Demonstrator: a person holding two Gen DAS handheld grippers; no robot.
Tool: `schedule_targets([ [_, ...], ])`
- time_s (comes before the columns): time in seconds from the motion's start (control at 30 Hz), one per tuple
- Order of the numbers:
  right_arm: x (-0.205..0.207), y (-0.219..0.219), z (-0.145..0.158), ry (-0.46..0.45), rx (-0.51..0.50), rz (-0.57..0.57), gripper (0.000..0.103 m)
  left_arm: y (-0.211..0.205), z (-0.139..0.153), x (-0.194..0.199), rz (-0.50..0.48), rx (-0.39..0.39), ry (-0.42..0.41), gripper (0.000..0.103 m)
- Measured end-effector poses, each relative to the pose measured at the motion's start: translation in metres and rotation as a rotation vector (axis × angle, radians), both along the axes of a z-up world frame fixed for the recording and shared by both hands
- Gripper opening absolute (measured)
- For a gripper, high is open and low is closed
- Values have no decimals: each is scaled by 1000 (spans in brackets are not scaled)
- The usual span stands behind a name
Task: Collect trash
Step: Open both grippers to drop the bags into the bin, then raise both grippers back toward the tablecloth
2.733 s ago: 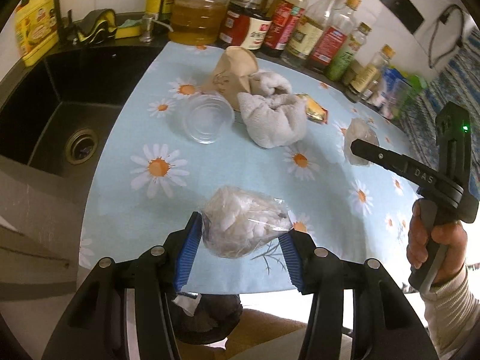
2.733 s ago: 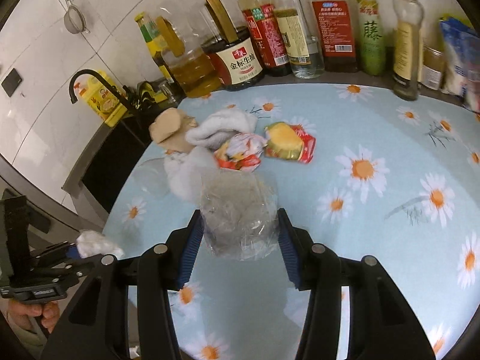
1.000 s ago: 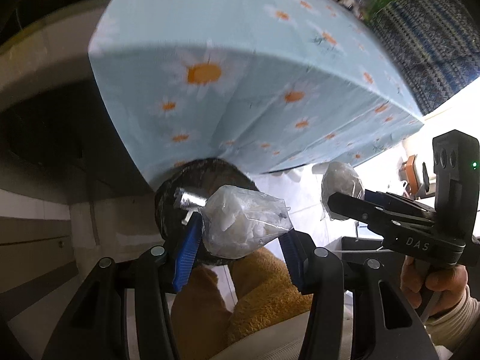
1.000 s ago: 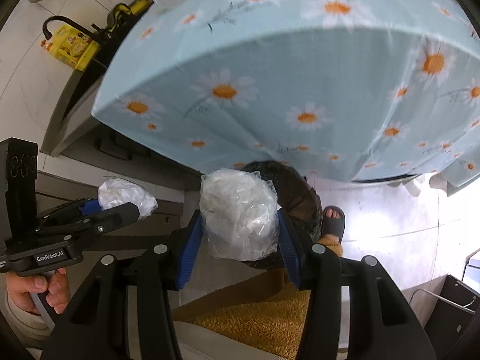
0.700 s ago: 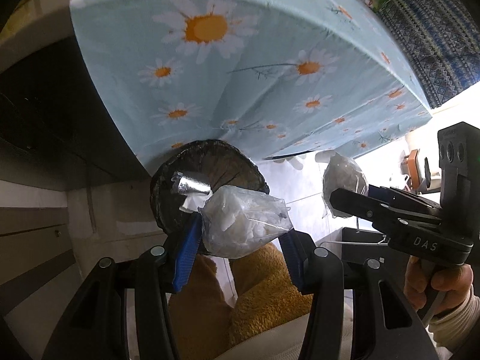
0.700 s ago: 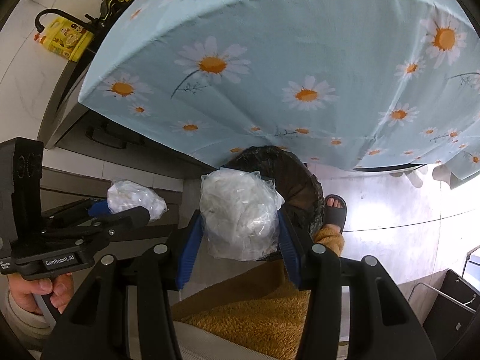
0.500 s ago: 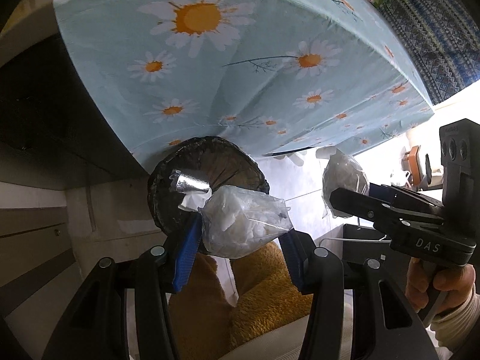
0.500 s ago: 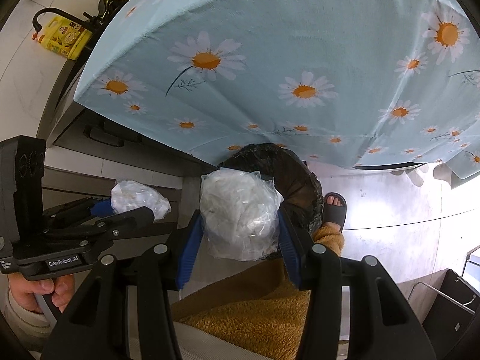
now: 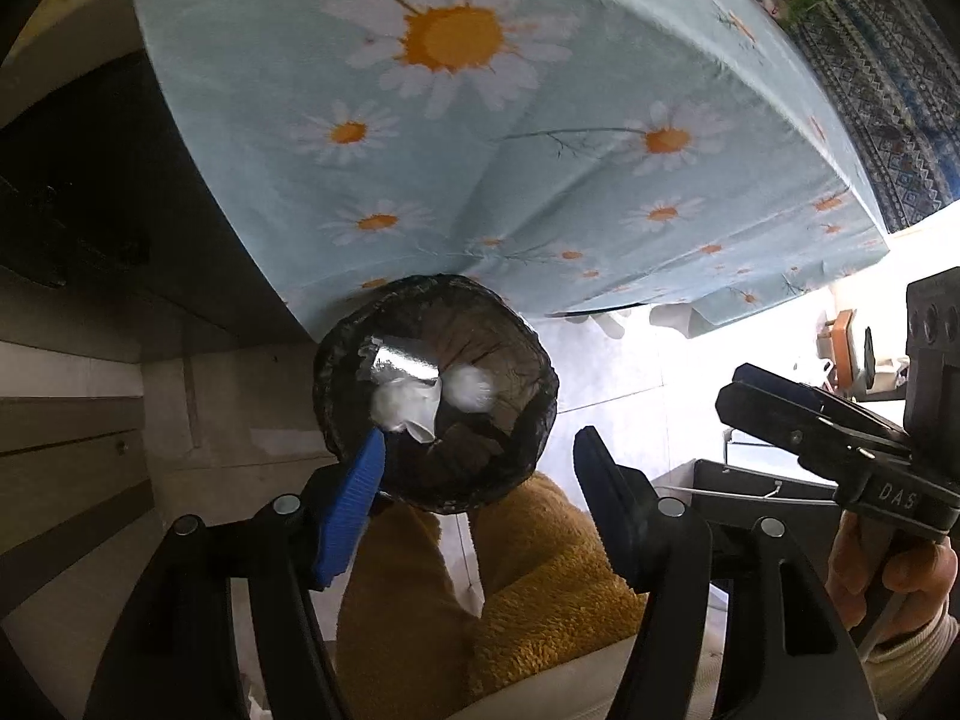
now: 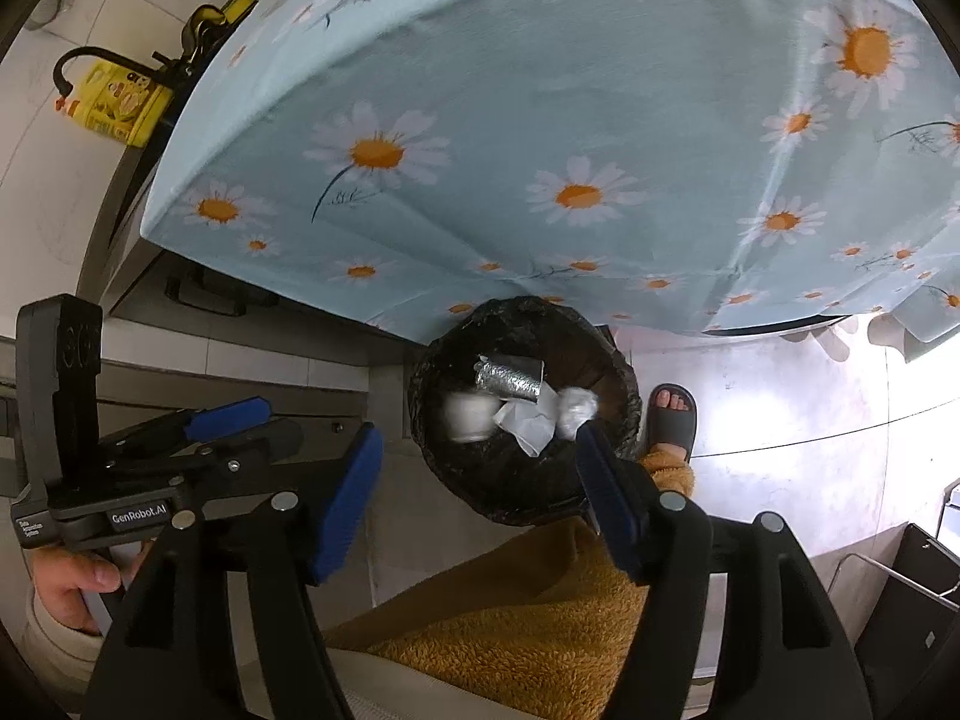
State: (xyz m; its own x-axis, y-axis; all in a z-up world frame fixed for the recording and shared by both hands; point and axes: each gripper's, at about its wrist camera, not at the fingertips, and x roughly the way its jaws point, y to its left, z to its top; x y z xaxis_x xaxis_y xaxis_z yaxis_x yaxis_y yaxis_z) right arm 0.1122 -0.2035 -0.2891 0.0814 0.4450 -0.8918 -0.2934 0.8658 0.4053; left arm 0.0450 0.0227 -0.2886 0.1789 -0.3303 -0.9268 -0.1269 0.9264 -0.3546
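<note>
L hand-held gripper (image 9: 474, 492) and R hand-held gripper (image 10: 477, 495) are seen w/ jaws spreading, nothing pinched between the pads. Both are held above a black-lined trash bin (image 10: 621, 387) on the floor beside the daisy-cloth table (image 10: 540, 90). Two bagged wads (image 9: 471, 387) (image 10: 573, 408) are seen inside w/ foil (image 10: 510, 384) and tissue (image 10: 528, 423).

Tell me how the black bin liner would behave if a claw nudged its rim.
The black bin liner looks thin and crinkled, so it would probably give and rustle rather than resist. The crumpled foil and tissue inside look light, so they likely add little steadiness.
</note>
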Motion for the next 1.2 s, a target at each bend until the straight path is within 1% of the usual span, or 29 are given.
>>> schedule_targets([
  [0.13,-1,-1,8,-15,-1,-7,67,4,9,0,11,8,-19,63],
  [0.3,-1,-3,27,-55,9,-14,67,10,33,-1,21,14,-76,63],
  [0.43,2,-3,49,-107,23,-21,67,15,60,1,29,15,-147,63],
  [0.67,8,-7,100,-236,50,-38,67,16,113,11,23,36,-282,63],
  [0.73,8,-10,112,-273,53,-44,67,16,125,16,16,39,-307,63],
  [0.77,9,-11,119,-289,54,-47,67,17,130,20,11,22,-313,64],
  [0.8,10,-13,124,-300,56,-48,67,18,135,23,13,5,-319,67],
  [0.83,11,-13,128,-305,56,-45,67,17,139,27,17,9,-326,75],
  [0.87,13,-13,131,-313,56,-37,67,17,144,30,19,21,-341,77],
  [0.93,18,-14,138,-333,56,-20,71,17,152,38,14,46,-365,77],
  [0.97,21,-14,141,-344,61,-13,77,17,154,41,13,54,-368,77],
  [1.0,26,-14,145,-358,64,-10,79,16,157,47,11,63,-373,77],
  [1.2,61,-14,157,-393,98,31,79,15,167,78,39,110,-383,77],
])
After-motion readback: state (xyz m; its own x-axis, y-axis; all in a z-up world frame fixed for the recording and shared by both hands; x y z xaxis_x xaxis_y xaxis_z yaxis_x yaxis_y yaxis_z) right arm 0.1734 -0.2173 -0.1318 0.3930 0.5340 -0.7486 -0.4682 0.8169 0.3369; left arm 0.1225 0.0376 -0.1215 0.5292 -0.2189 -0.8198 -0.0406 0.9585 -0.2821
